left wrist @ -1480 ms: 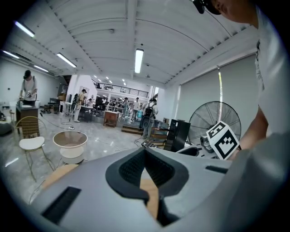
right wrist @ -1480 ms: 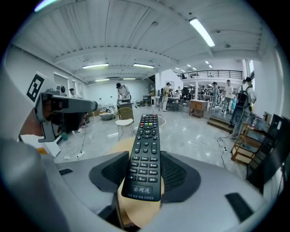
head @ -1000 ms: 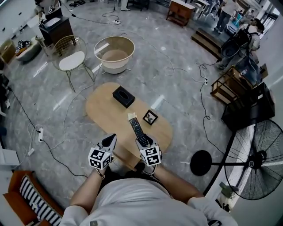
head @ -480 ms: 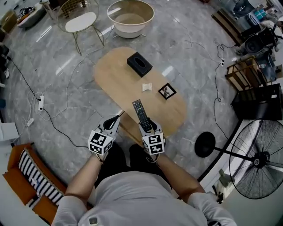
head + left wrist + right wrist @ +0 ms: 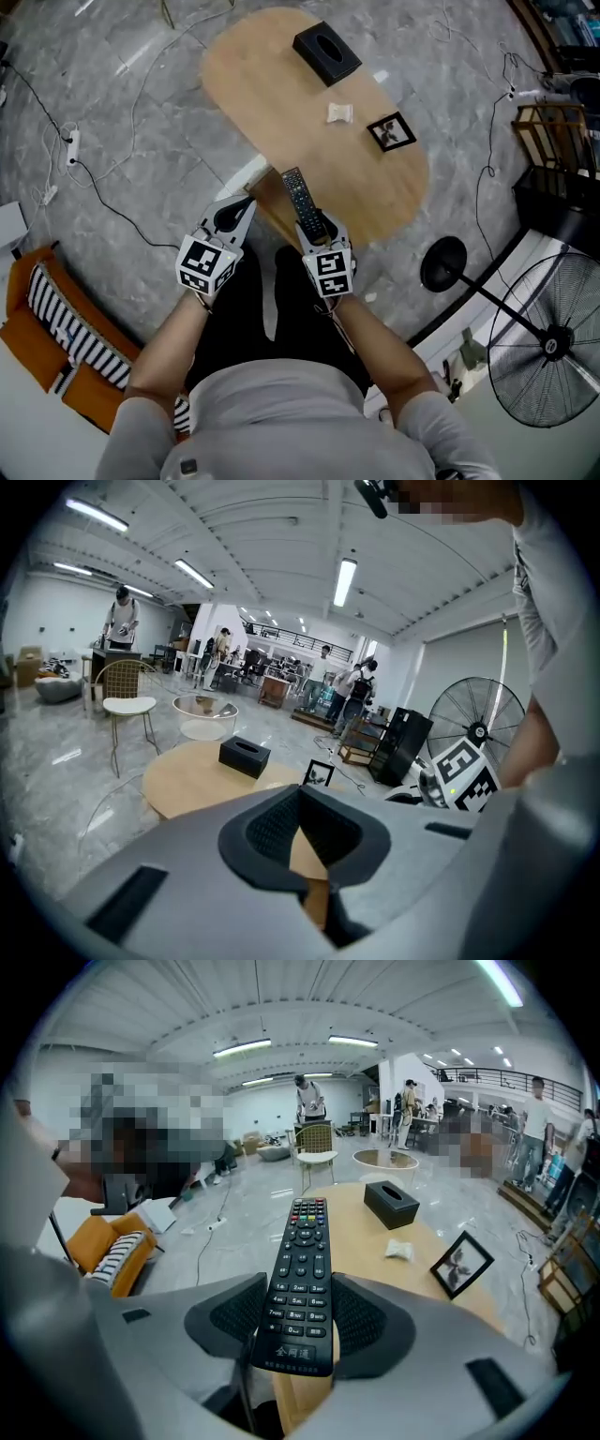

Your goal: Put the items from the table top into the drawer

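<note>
My right gripper (image 5: 312, 225) (image 5: 300, 1321) is shut on a black remote control (image 5: 300, 199) (image 5: 303, 1269), which sticks out forward over the near end of the oval wooden table (image 5: 281, 103). Just left of that table end hangs my left gripper (image 5: 239, 208) (image 5: 305, 855); its jaws are together and hold nothing. On the table top lie a black tissue box (image 5: 326, 53) (image 5: 391, 1204), a small white packet (image 5: 339, 113) (image 5: 398, 1249) and a small picture frame (image 5: 390, 131) (image 5: 461, 1265). I see no drawer clearly in any view.
A standing fan (image 5: 553, 342) with a round black base (image 5: 442, 265) stands to the right. At the lower left is an orange sofa with a striped cushion (image 5: 47, 309). Cables (image 5: 94, 178) run over the grey floor. The person's legs are right below the grippers.
Both grippers have sunk down to the near end of the table, and the head view has dropped and closed in on it. The remote stays in the right gripper.
</note>
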`<state>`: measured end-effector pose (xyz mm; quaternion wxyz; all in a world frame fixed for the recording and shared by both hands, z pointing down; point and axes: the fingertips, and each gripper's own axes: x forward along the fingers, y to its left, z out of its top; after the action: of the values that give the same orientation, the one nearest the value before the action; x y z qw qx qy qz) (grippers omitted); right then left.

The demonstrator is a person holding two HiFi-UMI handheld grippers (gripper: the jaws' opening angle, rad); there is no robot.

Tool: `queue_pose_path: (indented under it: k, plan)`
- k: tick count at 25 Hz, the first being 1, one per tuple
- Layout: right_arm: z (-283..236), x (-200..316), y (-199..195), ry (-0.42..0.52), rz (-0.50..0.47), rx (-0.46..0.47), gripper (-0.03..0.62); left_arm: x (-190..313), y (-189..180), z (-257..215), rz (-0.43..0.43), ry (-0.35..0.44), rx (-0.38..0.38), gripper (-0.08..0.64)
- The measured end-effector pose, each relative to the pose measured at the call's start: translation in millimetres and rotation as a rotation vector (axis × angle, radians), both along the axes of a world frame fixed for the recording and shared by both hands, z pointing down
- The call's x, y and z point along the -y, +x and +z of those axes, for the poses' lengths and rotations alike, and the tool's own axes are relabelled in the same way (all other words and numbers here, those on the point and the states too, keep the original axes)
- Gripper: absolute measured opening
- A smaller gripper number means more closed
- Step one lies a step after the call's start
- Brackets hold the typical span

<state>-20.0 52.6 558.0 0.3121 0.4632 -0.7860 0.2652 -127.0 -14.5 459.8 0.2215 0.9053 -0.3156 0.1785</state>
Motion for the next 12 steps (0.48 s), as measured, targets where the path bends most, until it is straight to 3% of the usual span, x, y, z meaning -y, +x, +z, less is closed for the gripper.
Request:
queue_pose_path:
  k: [12]
  plan:
    - [124.9, -30.4, -23.1, -0.119, -0.101, -0.02, 0.235, -9.8, -17.0, 110.9, -0.045, -0.093, 0.008, 0.009]
